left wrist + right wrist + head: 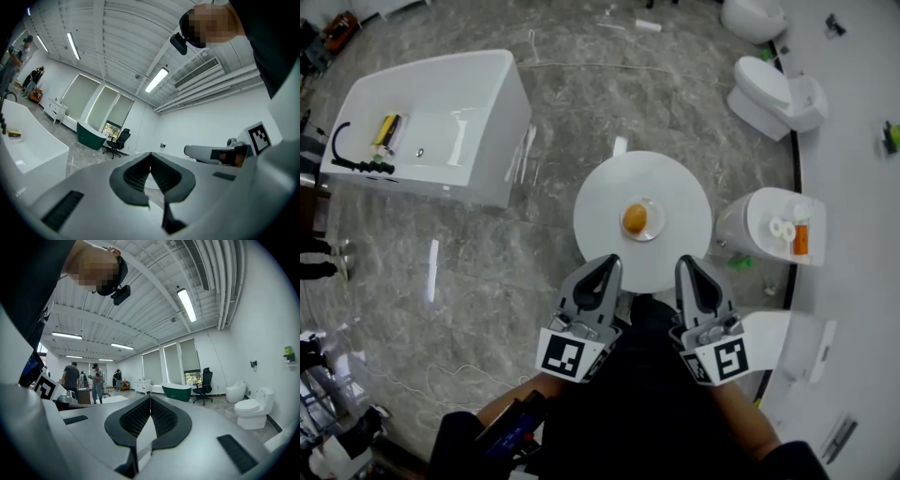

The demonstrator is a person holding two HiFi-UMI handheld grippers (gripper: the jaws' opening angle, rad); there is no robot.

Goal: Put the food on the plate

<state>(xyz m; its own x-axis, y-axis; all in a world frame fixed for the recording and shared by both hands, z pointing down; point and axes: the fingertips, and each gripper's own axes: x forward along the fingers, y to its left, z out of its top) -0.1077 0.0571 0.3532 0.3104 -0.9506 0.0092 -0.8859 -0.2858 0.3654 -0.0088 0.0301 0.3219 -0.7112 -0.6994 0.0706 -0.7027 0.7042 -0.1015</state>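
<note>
An orange-brown piece of food [635, 218] lies on a small plate [659, 223] in the middle of a round white table [605, 202]. In the head view my left gripper [612, 262] and right gripper [685, 263] hang side by side over the table's near edge, both pointing at the plate and short of it. Each is shut with nothing between its jaws. The left gripper view shows the left gripper [150, 155] with its dark pads meeting at the tip. In the right gripper view the right gripper [150, 398] stands the same way, pads together and empty.
A white bathtub [441, 122] stands at the left, a toilet [773, 94] at the back right. Another white fixture [769, 225], right of the table, carries rolls and an orange bottle [801, 239]. Several people [72, 380] stand far off. A green tub [177, 391] and an office chair [204, 386] are across the room.
</note>
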